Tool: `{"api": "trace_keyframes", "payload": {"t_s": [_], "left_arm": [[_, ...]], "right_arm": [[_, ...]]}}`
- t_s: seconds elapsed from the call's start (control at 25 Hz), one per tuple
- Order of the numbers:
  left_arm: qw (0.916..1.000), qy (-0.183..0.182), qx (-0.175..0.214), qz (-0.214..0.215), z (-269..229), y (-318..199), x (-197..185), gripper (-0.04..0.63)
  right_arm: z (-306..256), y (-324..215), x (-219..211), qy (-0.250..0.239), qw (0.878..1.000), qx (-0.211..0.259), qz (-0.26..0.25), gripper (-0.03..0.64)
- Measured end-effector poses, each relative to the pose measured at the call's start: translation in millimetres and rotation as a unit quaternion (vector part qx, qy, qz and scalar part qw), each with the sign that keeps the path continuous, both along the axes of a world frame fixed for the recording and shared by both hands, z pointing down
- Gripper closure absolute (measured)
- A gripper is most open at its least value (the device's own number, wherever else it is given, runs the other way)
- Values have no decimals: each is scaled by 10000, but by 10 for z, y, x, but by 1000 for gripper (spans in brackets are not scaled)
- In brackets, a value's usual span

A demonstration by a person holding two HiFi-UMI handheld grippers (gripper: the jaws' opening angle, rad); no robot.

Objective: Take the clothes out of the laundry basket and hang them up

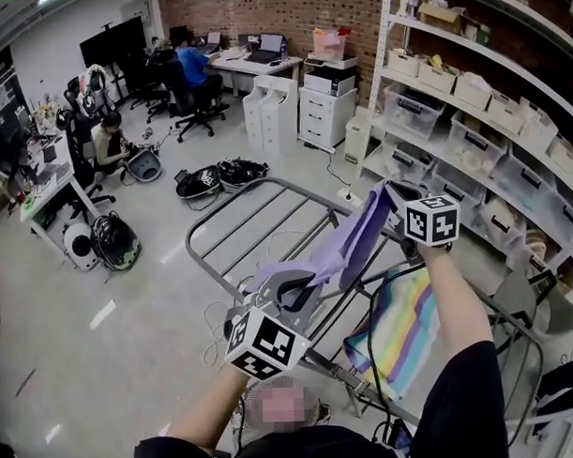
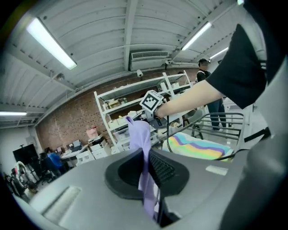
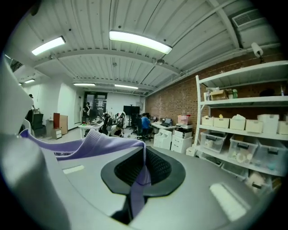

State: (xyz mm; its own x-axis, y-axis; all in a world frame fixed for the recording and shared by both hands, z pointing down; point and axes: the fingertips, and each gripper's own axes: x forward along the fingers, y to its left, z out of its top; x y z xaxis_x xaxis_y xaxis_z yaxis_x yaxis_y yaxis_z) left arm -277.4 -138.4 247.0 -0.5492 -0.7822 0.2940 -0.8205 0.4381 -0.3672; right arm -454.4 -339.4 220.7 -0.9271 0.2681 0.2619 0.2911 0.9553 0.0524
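A purple garment (image 1: pixel 348 245) is stretched between my two grippers above the grey metal drying rack (image 1: pixel 232 219). My left gripper (image 1: pixel 291 294) is shut on one edge of it, low and near me. My right gripper (image 1: pixel 396 218) is shut on the other edge, higher and to the right. In the left gripper view the purple cloth (image 2: pixel 143 148) runs pinched through the left gripper (image 2: pixel 147 157) toward the right gripper (image 2: pixel 155 117). In the right gripper view the cloth (image 3: pixel 96 143) comes out of the right gripper (image 3: pixel 143 170) and spreads left. A rainbow-striped towel (image 1: pixel 407 327) hangs over the rack's right side.
White shelving (image 1: pixel 470 123) full of plastic bins runs along the right. White drawer cabinets (image 1: pixel 328 114) stand at the back. People sit at desks (image 1: pixel 196 67) far left and back. Black bags (image 1: pixel 219 176) lie on the floor beyond the rack. A cable (image 1: pixel 371 361) hangs near the towel.
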Motion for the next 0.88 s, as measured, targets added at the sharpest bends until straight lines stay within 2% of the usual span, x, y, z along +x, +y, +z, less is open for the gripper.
{"api": "trace_keyframes", "payload": {"t_s": [0.16,0.36,0.52,0.72,0.88], "left_arm": [[9990,354,-139,224,360,-309,272,577],[9954,701,-539,381,808,-557,482,577],[9881,1168,-894,444,1214,-641,560,577],[9769,1945,-879,27,1528,-477,433,577],[9696,2189,-991,-463,1694,-257,228,577]], "right_arm": [[410,-297,236,338,9993,-68,172,595],[826,-471,350,683,9970,-130,331,595],[1236,-510,371,1167,9920,138,470,595],[1626,-377,315,1595,9864,192,354,594],[1752,-270,212,1760,9823,562,312,594]]}}
